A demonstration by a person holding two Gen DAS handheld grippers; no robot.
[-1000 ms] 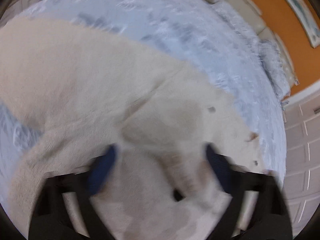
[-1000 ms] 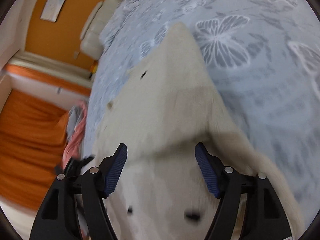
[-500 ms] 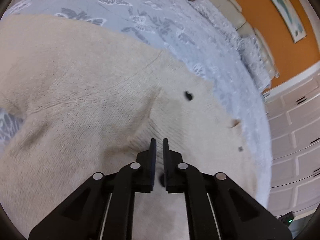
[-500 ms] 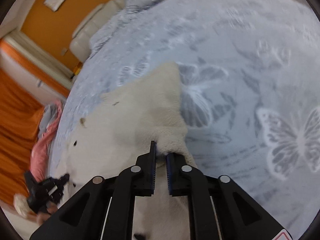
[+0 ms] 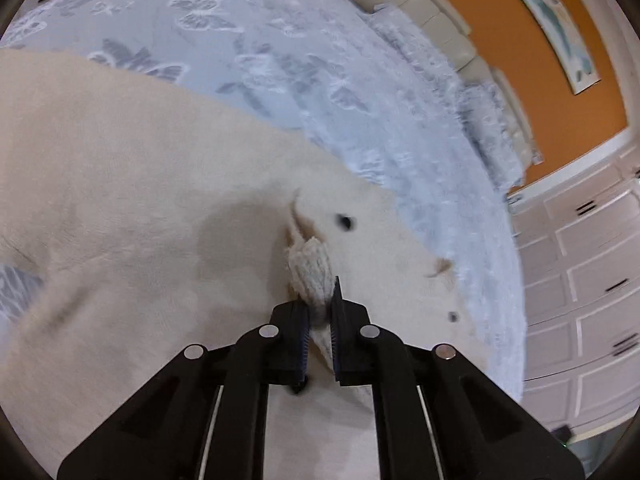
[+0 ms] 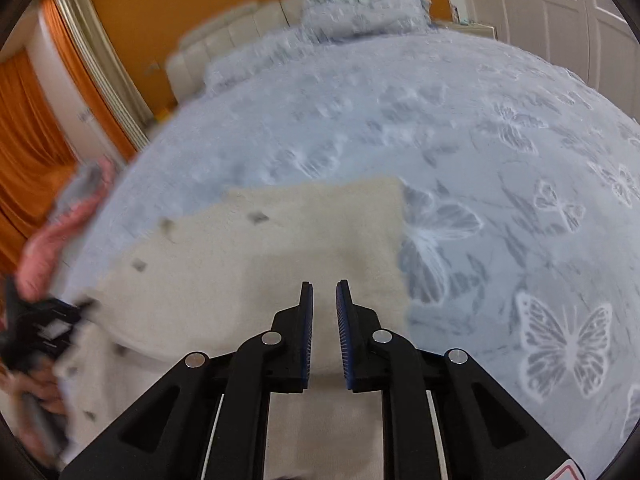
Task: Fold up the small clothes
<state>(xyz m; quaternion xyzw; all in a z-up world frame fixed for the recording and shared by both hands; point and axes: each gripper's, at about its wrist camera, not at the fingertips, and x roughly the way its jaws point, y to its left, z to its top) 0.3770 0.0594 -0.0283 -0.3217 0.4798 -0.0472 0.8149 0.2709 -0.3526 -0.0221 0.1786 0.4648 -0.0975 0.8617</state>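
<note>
A cream knitted cardigan (image 5: 140, 200) with dark buttons lies on a bed with a pale blue butterfly bedspread (image 5: 280, 60). My left gripper (image 5: 320, 312) is shut on a ribbed edge of the cardigan and bunches it between the pads. The cardigan also shows in the right wrist view (image 6: 300, 240), lying flat with its far edge straight. My right gripper (image 6: 324, 312) hangs above it, its jaws nearly closed with a narrow gap, and nothing shows between the pads. The left gripper appears at the left edge of the right wrist view (image 6: 36, 328).
A pink garment (image 6: 60, 224) lies at the bed's left side. A cream headboard (image 6: 280, 12) and pillow (image 6: 360, 12) stand at the far end. Orange wall and curtains (image 6: 28, 140) are behind. White cupboard doors (image 5: 580, 260) stand beside the bed.
Both grippers went from wide open to shut. The left one now lifts a bunched ribbed edge. The right one has risen, and the fabric it pinched is no longer visible between its pads.
</note>
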